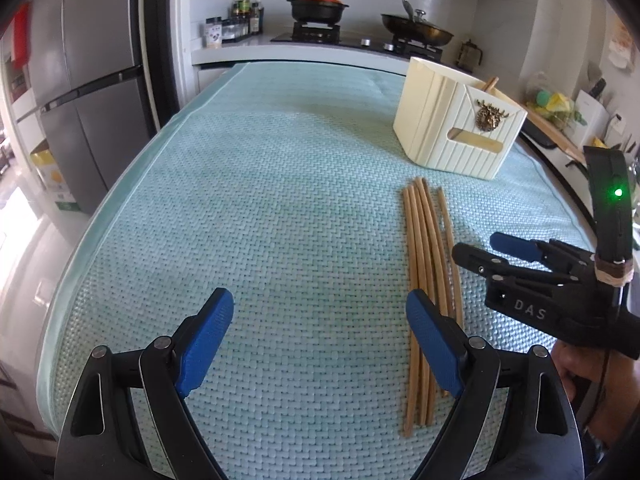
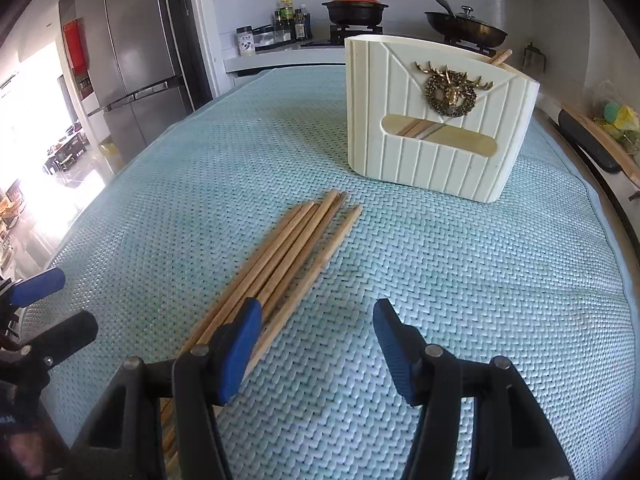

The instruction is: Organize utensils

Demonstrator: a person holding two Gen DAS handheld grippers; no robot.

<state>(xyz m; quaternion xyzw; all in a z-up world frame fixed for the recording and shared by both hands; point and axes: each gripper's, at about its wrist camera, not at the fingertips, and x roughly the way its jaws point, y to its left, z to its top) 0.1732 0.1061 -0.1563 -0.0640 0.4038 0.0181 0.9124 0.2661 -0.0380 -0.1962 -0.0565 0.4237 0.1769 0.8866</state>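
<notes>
Several wooden chopsticks [image 1: 425,280] lie side by side on the light blue woven mat [image 1: 260,208]; they also show in the right wrist view [image 2: 288,264]. A cream utensil holder [image 1: 456,120] with a brass deer ornament stands beyond them and has a chopstick in it; it also shows in the right wrist view [image 2: 432,116]. My left gripper [image 1: 320,332] is open and empty, its right finger just above the chopsticks' near ends. My right gripper [image 2: 318,344] is open and empty, just right of the chopsticks; it also shows in the left wrist view [image 1: 480,248].
The mat [image 2: 440,300] covers the table. A fridge [image 1: 80,80] stands to the left. Behind is a counter with a stove, a black pot [image 1: 318,8], a pan [image 1: 416,28] and spice bottles [image 1: 240,20]. A side counter with clutter runs along the right.
</notes>
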